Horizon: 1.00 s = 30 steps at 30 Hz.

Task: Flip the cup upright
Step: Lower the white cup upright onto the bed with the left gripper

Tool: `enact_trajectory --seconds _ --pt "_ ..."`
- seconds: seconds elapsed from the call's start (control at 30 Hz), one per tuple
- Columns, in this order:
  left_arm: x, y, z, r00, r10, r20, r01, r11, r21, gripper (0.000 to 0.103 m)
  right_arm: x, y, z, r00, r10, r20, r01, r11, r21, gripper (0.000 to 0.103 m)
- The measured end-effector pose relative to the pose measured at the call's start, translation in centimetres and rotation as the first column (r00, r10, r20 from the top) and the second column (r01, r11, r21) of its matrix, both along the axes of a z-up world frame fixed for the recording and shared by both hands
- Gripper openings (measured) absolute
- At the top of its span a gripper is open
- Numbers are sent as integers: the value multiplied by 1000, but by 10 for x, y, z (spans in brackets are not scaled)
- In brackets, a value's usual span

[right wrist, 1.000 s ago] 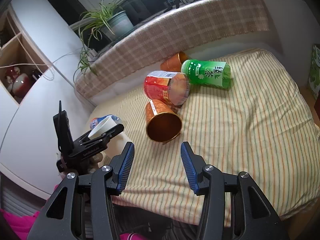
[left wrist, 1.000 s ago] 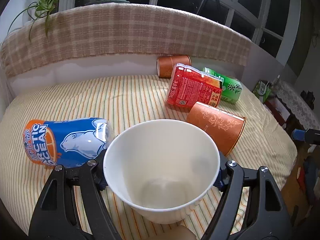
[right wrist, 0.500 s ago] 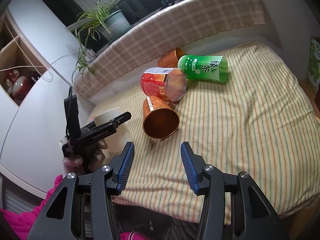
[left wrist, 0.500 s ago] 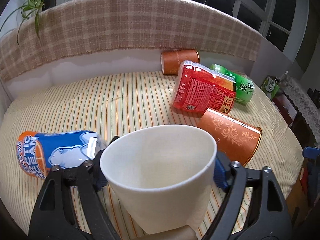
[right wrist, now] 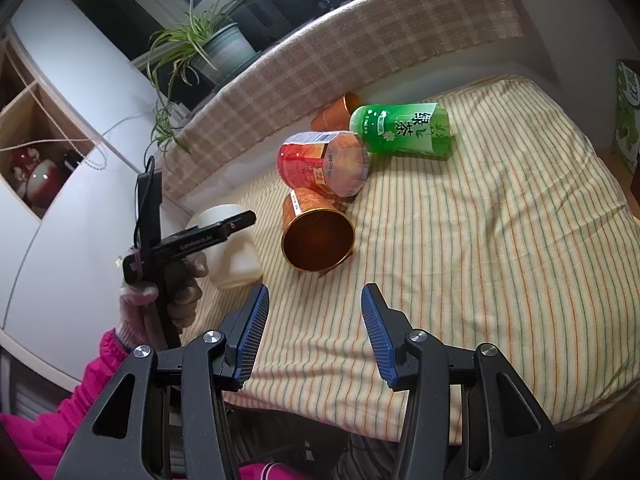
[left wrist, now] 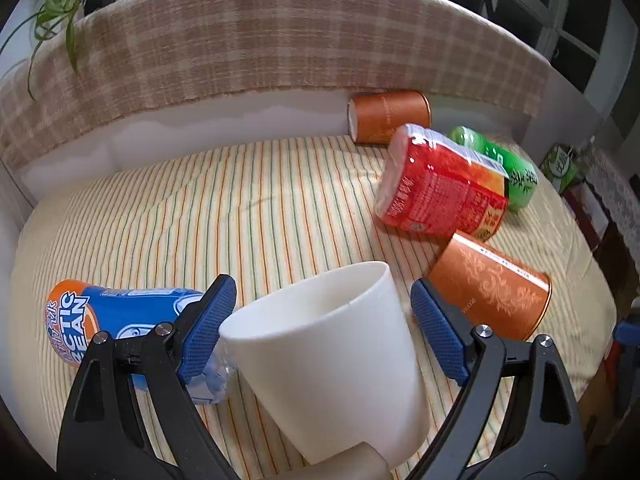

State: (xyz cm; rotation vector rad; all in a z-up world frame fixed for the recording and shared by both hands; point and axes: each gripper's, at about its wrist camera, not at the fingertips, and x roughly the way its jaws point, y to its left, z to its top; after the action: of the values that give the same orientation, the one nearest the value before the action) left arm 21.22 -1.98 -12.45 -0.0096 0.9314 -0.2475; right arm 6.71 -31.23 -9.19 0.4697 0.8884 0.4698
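Note:
A plain white cup (left wrist: pixel 332 364) stands between the blue fingers of my left gripper (left wrist: pixel 323 312), mouth up and leaning a little. The jaws stand apart with a gap to the cup on each side, so the left gripper is open. In the right wrist view the white cup (right wrist: pixel 230 248) sits on the striped cloth with the left gripper (right wrist: pixel 244 220) around its rim. My right gripper (right wrist: pixel 314 312) is open and empty, above the near edge of the cloth.
Lying on the striped cloth (left wrist: pixel 248 216): a blue can (left wrist: pixel 120 320), an orange patterned cup (left wrist: pixel 492 288), a red cup (left wrist: pixel 440 188), a green cup (left wrist: pixel 500 168), another orange cup (left wrist: pixel 388 120). A checked backrest (left wrist: pixel 260 48) runs behind. A potted plant (right wrist: pixel 208 48) stands above.
The white cup has turned from mouth-toward-camera to upright and gone down onto the cloth. My left gripper has opened off it. The right gripper has barely moved.

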Motion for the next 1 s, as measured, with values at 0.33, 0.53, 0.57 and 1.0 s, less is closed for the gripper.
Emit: enact_trajectory --seconds 0.33,0.53,0.57,1.0 --pt "-6 6 -1 998 -27 -60 23 997 -70 83 0 -7 -5 1000 -29 -9 30 999 15 47" --pt "-25 -1 8 999 -38 -8 37 998 -41 81 0 -5 -6 1000 -23 -8 23 1000 14 47" --pt "-30 -1 10 999 -40 -8 39 998 -50 81 0 -5 -6 1000 -23 -7 23 1000 13 47" --pt "-72 -25 16 990 -66 122 65 998 16 80 -1 4 -5 1000 -4 3 4 1000 1 47"
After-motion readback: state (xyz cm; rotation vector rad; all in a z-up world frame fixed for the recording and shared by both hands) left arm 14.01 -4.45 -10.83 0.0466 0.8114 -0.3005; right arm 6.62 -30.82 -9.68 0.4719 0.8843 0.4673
